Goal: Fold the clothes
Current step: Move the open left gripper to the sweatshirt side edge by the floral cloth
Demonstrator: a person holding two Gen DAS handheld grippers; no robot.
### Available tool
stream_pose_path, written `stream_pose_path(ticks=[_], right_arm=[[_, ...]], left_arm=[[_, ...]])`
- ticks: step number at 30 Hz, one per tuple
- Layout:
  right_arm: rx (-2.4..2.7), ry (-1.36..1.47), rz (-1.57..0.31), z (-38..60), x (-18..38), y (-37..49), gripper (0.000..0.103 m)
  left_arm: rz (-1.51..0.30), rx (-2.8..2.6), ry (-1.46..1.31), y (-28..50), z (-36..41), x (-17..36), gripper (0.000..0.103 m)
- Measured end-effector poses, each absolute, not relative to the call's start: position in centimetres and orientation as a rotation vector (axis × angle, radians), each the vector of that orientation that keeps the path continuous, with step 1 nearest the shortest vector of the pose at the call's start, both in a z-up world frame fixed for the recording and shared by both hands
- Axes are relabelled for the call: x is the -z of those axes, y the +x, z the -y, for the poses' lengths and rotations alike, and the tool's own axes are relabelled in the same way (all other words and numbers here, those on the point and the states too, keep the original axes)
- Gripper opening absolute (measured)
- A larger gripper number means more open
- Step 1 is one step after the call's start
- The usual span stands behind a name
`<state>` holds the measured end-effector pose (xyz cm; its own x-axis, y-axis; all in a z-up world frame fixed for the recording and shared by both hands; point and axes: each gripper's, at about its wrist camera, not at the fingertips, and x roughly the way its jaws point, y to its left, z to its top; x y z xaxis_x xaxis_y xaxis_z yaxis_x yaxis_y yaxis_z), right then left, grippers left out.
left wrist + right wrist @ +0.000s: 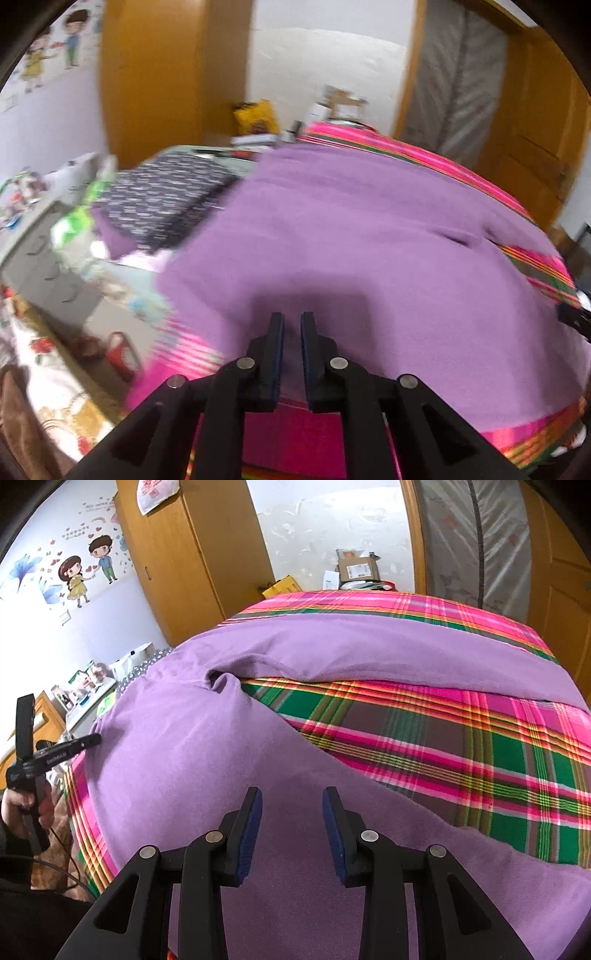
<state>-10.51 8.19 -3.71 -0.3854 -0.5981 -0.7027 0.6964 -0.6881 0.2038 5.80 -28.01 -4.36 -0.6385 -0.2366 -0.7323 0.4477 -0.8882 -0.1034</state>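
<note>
My right gripper (291,797) is spread, empty, hovering over the purple garment (192,760). My left gripper (291,321) shows a narrow gap with nothing pinched. The garment lies spread on the plaid bedcover (461,746), one long limb running to 12–1 o'clock. I judge it soft, light, floppy fleece that will sag and drag. Best hold: hemmed edge near the crease (221,677) at 11 o'clock.

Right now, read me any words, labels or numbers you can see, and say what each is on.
None can be read.
Wall sticker: a line of script, too small.
Cardboard box: white shipping label, too small.
Left gripper: white lettering on its arm, too blurred.
</note>
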Motion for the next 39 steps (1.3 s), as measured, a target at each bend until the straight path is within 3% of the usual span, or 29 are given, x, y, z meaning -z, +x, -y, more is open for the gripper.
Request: stream_pose_path(ticks=[16, 19, 25, 31, 33, 39], right_arm=[[2.083, 0.997, -0.166, -6.9, 3.9, -11.2, 0.035], [2.08, 0.988, -0.166, -6.9, 3.7, -11.2, 0.035], [2.06, 0.995, -0.169, -6.5, 4.0, -11.4, 0.035], [2.042, 0.98, -0.189, -5.6, 3.5, -11.3, 0.035], [2.034, 0.975, -0.196, -5.1, 3.4, -11.1, 0.035], [2.01, 0.97, -0.221, -4.0, 3.3, -10.6, 0.035]], left_arm=[[-0.884, 2.399, 0.947, 6.7, 37.1, 5.6, 0.019], [-0.855, 2.338, 0.932, 7.3, 37.6, 5.6, 0.033], [-0.923, 2.336, 0.963, 6.3, 37.7, 6.7, 0.038], [-0.977, 2.313, 0.942, 6.3, 38.2, 7.1, 0.037], [-0.949, 2.313, 0.923, 6.4, 38.0, 6.8, 0.024], [-0.973, 2.292, 0.881, 7.5, 38.6, 6.8, 0.014]])
